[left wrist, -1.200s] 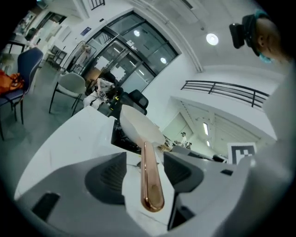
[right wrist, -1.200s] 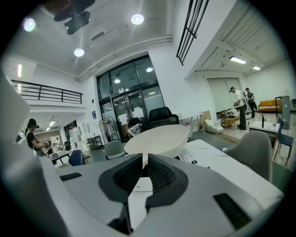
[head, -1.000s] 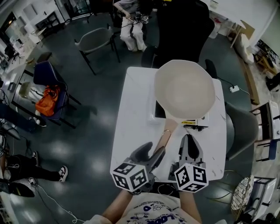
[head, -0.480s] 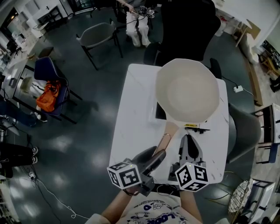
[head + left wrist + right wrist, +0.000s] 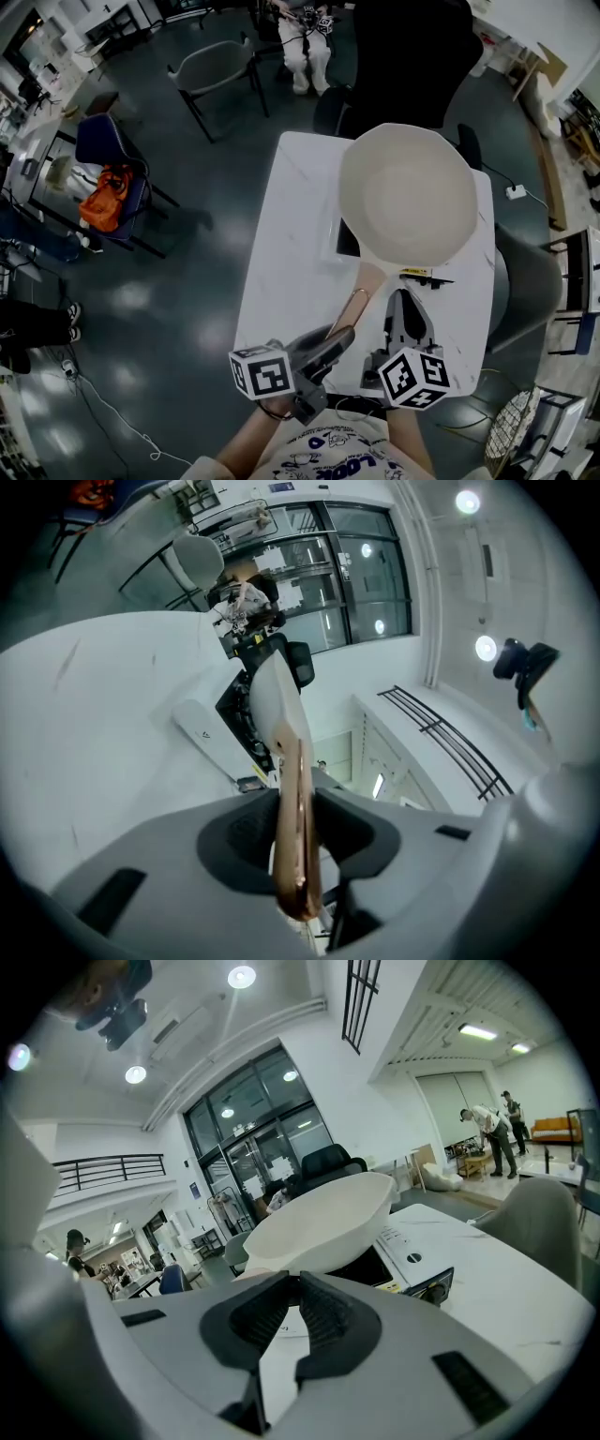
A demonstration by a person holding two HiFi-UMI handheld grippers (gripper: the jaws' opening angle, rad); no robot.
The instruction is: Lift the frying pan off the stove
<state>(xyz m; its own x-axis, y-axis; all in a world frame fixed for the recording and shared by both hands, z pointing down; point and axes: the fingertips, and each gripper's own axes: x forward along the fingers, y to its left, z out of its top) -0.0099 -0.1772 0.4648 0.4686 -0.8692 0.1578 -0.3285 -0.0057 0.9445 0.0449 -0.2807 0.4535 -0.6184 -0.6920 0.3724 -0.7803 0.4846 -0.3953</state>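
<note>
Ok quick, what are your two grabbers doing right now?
Left gripper: jaws just closed, shut on the frying pan handle.
Right gripper: shut, holding nothing.

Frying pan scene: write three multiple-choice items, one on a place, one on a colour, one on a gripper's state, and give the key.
1. Where is the frying pan?
A. On the floor
B. Over the stove on the white table
C. On a chair

2. What colour is the inside of the frying pan?
A. Black
B. Red
C. Cream

3. What state is the left gripper in?
A. Shut on the pan's handle
B. Open beside the handle
C. Shut on nothing

Key: B, the head view shows it above the stove; C, its inside is pale cream; A, the jaws have just closed and press the handle from both sides.
</note>
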